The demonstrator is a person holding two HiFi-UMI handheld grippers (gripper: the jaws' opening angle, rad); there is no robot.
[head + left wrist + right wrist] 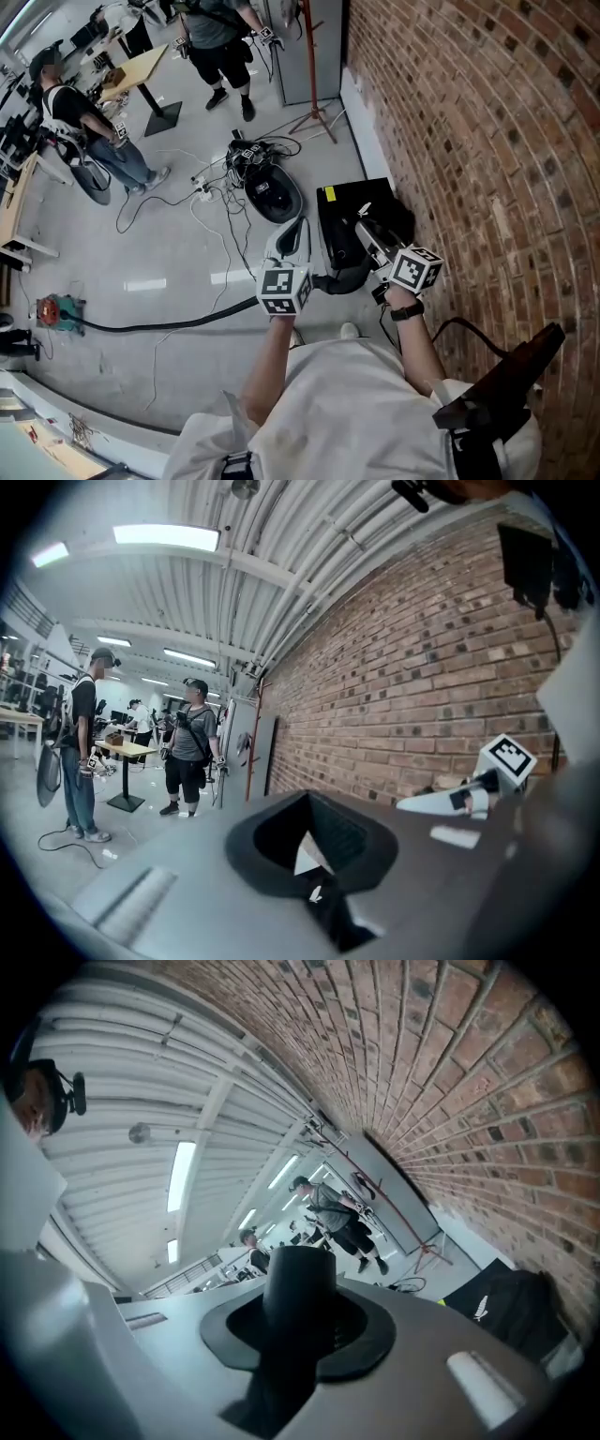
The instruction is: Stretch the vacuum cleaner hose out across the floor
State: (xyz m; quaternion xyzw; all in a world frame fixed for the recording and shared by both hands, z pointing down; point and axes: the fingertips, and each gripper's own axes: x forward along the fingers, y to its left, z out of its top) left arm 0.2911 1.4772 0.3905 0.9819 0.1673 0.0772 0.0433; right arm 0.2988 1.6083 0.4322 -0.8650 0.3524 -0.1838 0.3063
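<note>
The right gripper point(300, 1321) has its fingers clenched round the black vacuum hose point(300, 1274), whose end stands up between them. Back from those fingers the hose bends past the left gripper point(314, 860) and trails off to its left along the grey floor point(187, 272). Of the left fingers only a pale tip shows; clenched or released, I cannot tell.

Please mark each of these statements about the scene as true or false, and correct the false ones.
1. A brick wall runs along the person's right side. True.
2. The right gripper has nothing between its fingers. False: a black tube stands between them.
3. A black hose lies across the floor on the left. True.
4. Nobody else is in the room. False: other people stand at the far end.
</note>
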